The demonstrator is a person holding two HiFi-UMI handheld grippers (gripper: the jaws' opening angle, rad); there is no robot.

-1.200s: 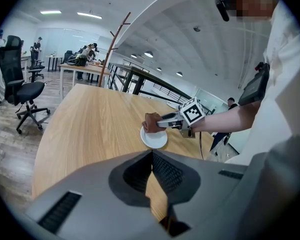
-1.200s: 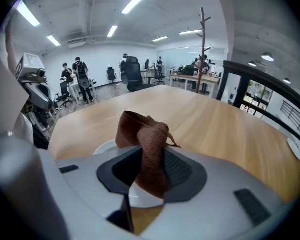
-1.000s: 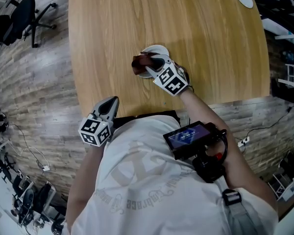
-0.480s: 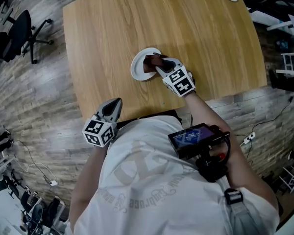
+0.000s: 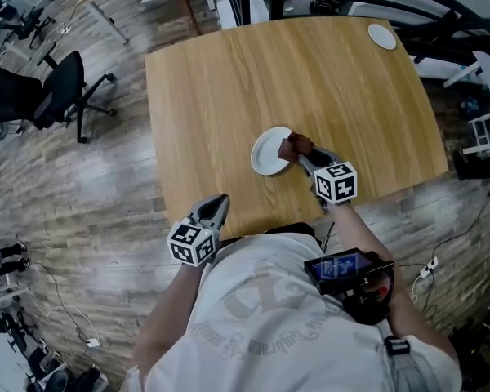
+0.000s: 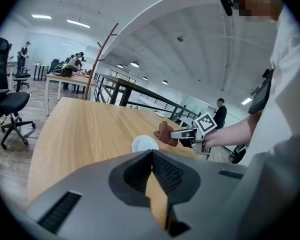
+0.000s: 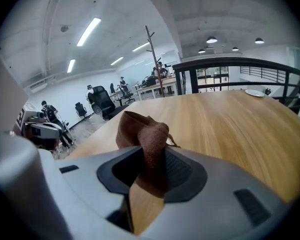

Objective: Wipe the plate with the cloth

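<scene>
A white plate (image 5: 268, 153) lies on the wooden table (image 5: 229, 88), a little in from its near edge. My right gripper (image 5: 301, 156) is shut on a brown cloth (image 5: 295, 146), which hangs at the plate's right rim. In the right gripper view the cloth (image 7: 142, 134) is bunched between the jaws of that gripper (image 7: 149, 154) and hides the plate. My left gripper (image 5: 221, 200) hovers at the table's near edge, left of the plate, shut and holding nothing. The left gripper view shows the left gripper (image 6: 152, 154) pointing at the plate (image 6: 145, 144), with the cloth (image 6: 165, 133) to the plate's right.
A small white disc (image 5: 381, 35) lies at the table's far right corner. A black office chair (image 5: 53, 96) stands on the floor to the left. Dark metal frames (image 5: 408, 6) run behind and right of the table. A screen device (image 5: 340, 265) hangs at the person's chest.
My right gripper has drawn the cloth rightward across the plate, from its left part to its right rim. The head camera has pulled back. The left gripper stays by the near edge.
</scene>
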